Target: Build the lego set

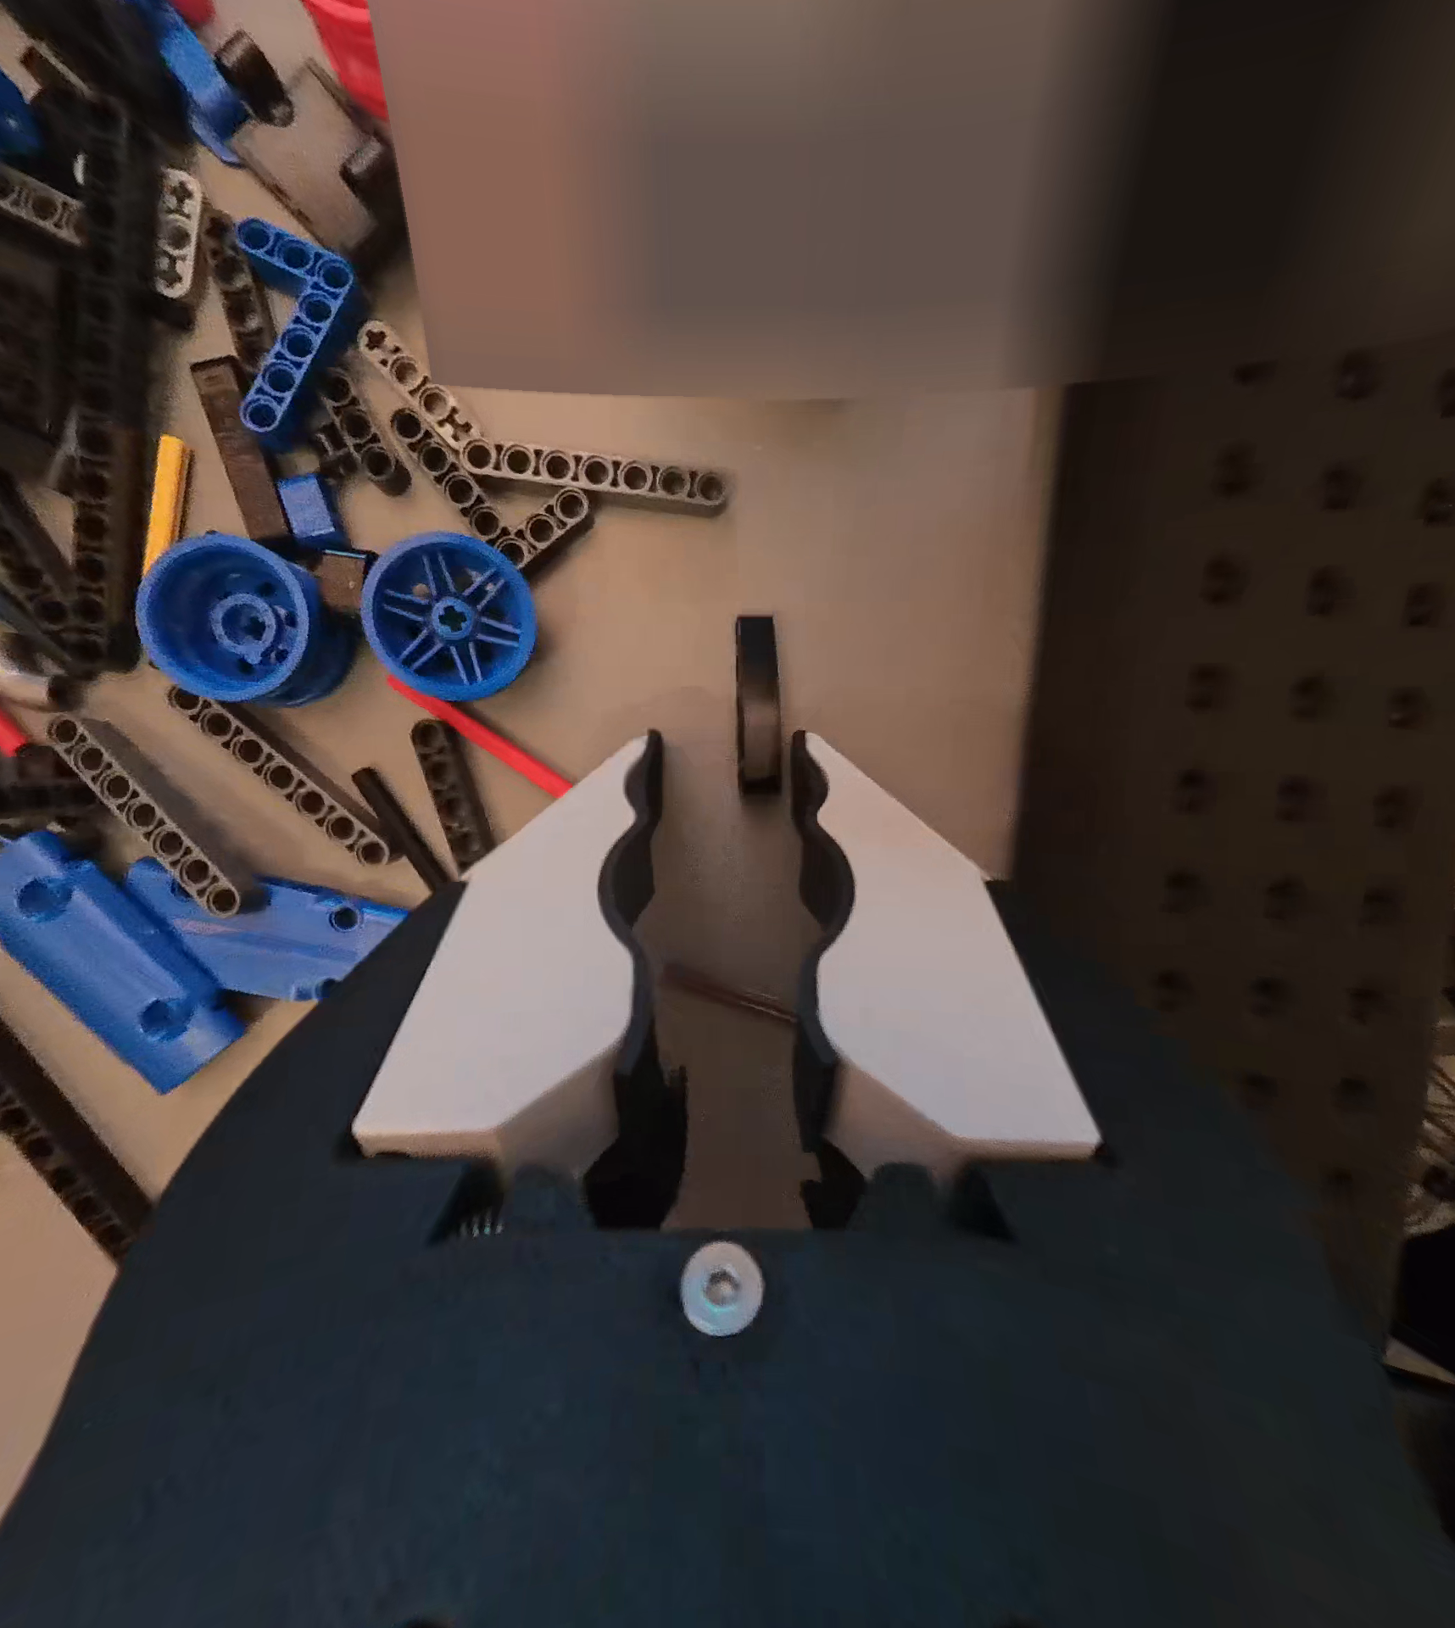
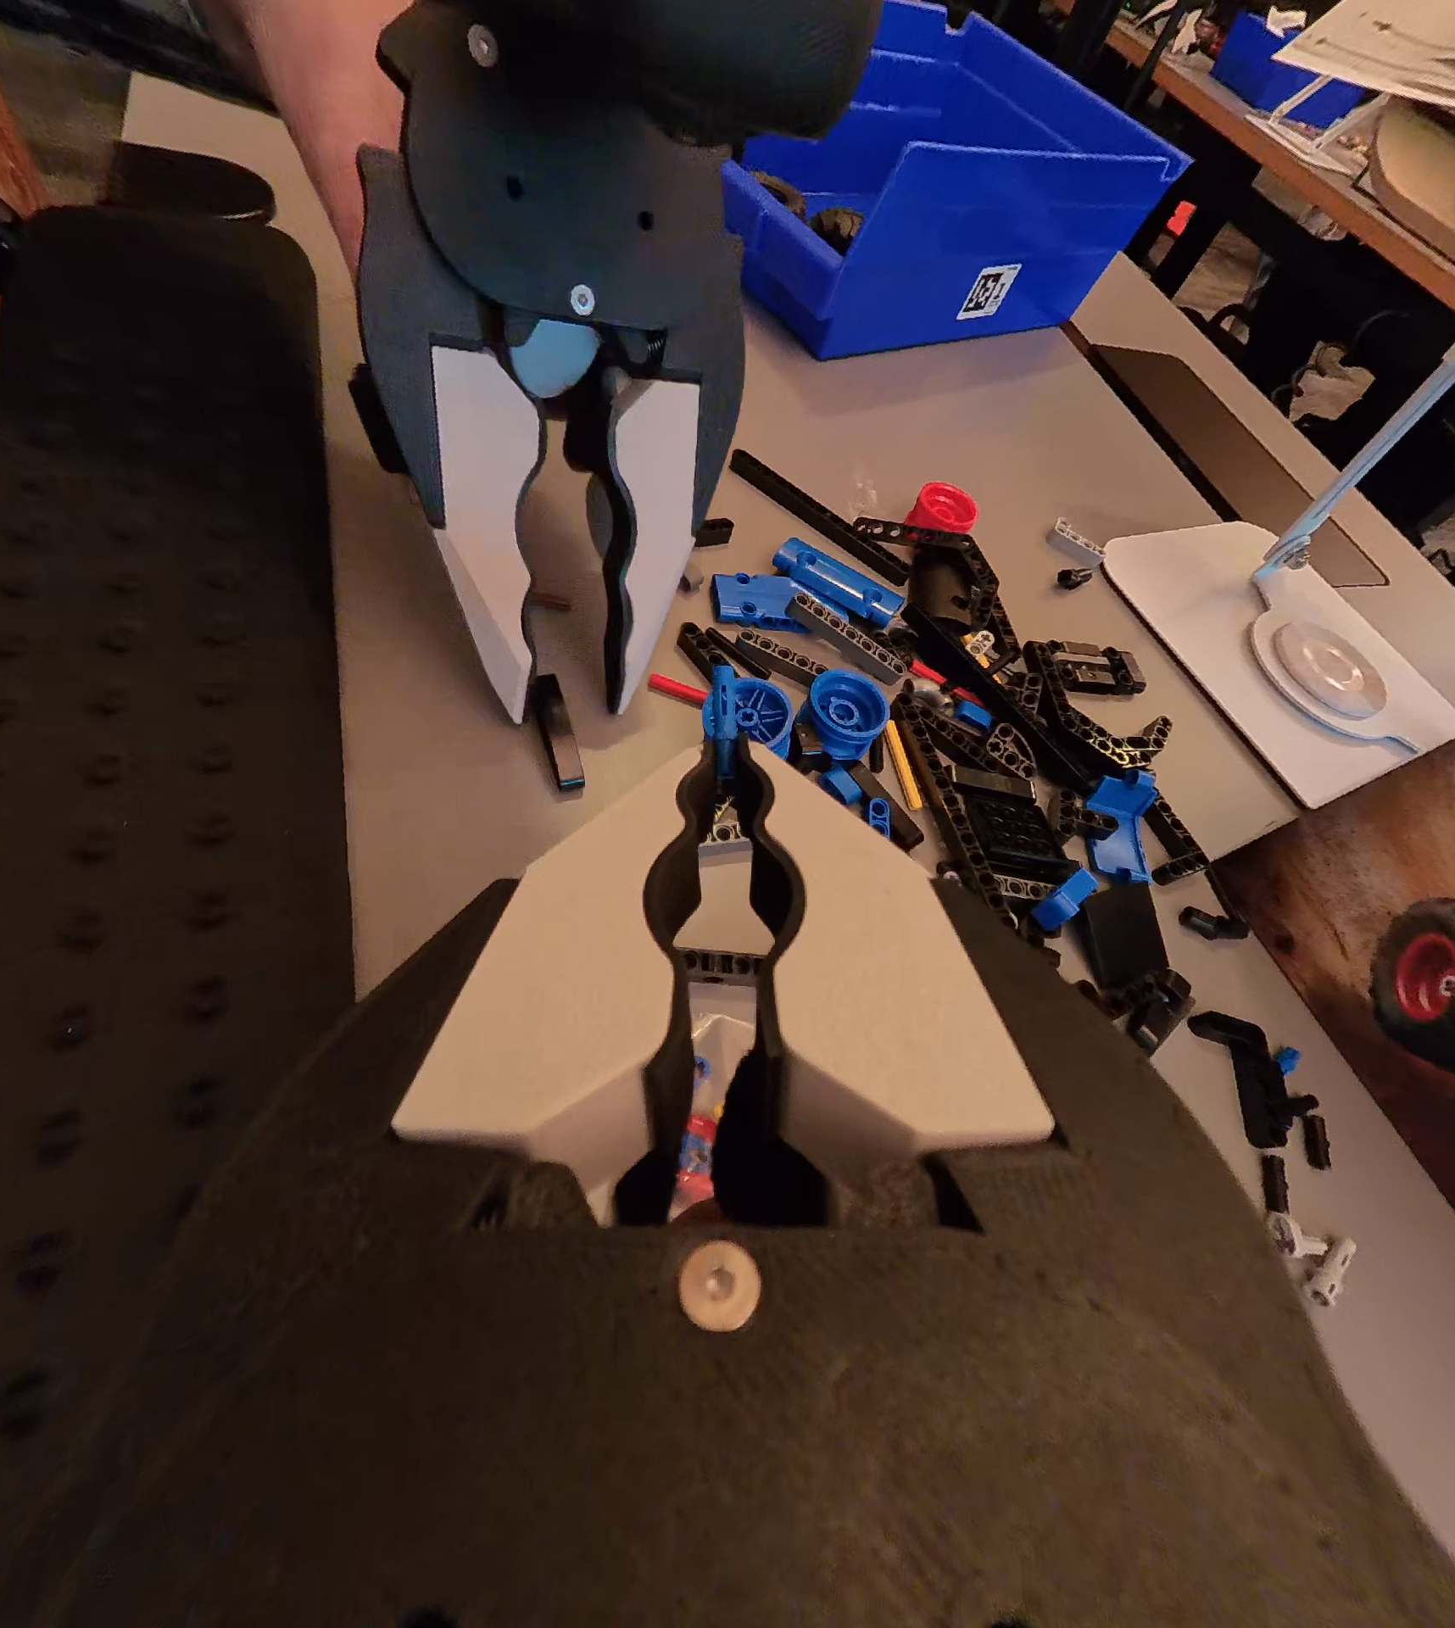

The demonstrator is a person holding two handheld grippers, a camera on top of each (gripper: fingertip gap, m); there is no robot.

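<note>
1. In the right wrist view, the right tongs (image 2: 728, 775) are nearly together, their tips pinching a small blue pin piece (image 2: 722, 715) that sticks up beyond them.
2. Just past those tips, two blue wheel hubs (image 2: 847, 714) lie on the grey bench (image 2: 442, 793) at the near edge of the loose lego pile (image 2: 988, 731) of black beams, blue panels, a red rod and a yellow rod.
3. To the left of the pile, the left tongs (image 2: 570, 709) point down at the bench with their jaws apart; a short black piece (image 2: 561, 736) lies on the bench right at the tips, not gripped.
4. In the left wrist view, the left tongs (image 1: 724, 749) show the same gap, with the black piece (image 1: 757, 705) just ahead between the tips and the blue hubs (image 1: 446, 617) off to the left.
5. A black dotted mat (image 2: 116, 705) covers the bench's left side.
6. Farther back stands a blue bin (image 2: 971, 203); to the right rest a white lamp base (image 2: 1288, 652) and the set's box (image 2: 1411, 951).
</note>
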